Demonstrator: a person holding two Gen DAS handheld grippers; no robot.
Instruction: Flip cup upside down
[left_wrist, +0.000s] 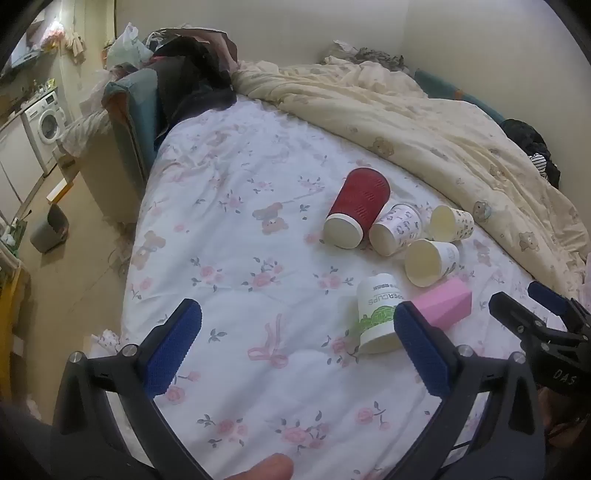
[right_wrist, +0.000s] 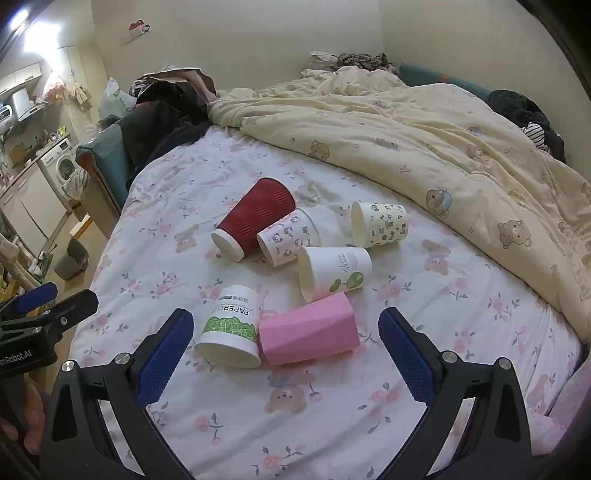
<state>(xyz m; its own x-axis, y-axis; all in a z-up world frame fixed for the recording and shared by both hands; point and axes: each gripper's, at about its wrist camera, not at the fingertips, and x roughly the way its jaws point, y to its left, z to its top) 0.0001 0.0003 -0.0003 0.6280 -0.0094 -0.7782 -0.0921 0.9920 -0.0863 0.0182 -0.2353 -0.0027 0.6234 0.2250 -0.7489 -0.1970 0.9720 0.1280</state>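
— Bedroom clutter all around, but what's on the bed (right_wrist: 177, 369) itself?

— Six cups on the floral sheet, bunched together. Nearest me, a green-print paper cup (right_wrist: 231, 328) stands rim-down, already inverted by the look of it. Touching its right side lies a pink faceted cup (right_wrist: 308, 332). Beyond that, a white cup with a tree print (right_wrist: 334, 271), a red ribbed cup (right_wrist: 255, 219), a small floral cup (right_wrist: 288, 236) and a bear-print cup (right_wrist: 380, 223), all on their sides.

— And your jaws?

— My right gripper (right_wrist: 286, 354) is spread wide and empty, hovering just short of the pink cup. My left gripper (left_wrist: 297, 345) is likewise spread with nothing between, off to the near left of the group.

— What worries you?

— Crowding. I'd judge the pink cup the likeliest next pick, but it leans against the green-print cup, so a finger sliding in on that side could topple the finished one. The mattress is soft, too; an inverted cup set on a wrinkle may tip, and thin paper walls will crush under a hard squeeze.

— Room to work?

— Plenty of bare sheet near me and to the left, though the bed's edge drops off on the left. The cream bear-print duvet (right_wrist: 424, 140) blocks the far right.
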